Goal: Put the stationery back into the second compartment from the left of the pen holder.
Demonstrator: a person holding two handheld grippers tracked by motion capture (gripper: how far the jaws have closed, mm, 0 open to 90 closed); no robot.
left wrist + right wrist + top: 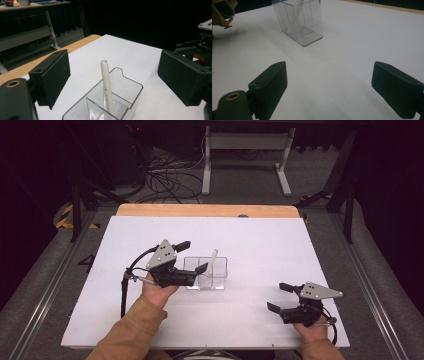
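Grippers both sit wide open as we look down on the white table top [260,245], and neither has hold of anything. We see the left gripper [192,256] right beside a clear plastic divided container [206,273] near the middle of the table, one jaw reaching over the container's left edge, the other jaw farther back and clear of it. In that container stands a white pen [213,258], leaning up and to the right, its lower end down in one of the compartments. From the left gripper view we are looking straight at that pen [106,87]: it rises between the two spread black pads, apart from both, with the container [125,90] just below and ahead of the jaws. Over on the right, the right gripper [280,297] hovers near the table's front edge, well apart from the container. Its own view shows us the container [298,22] off ahead and to the left, bare white surface between the open jaws.
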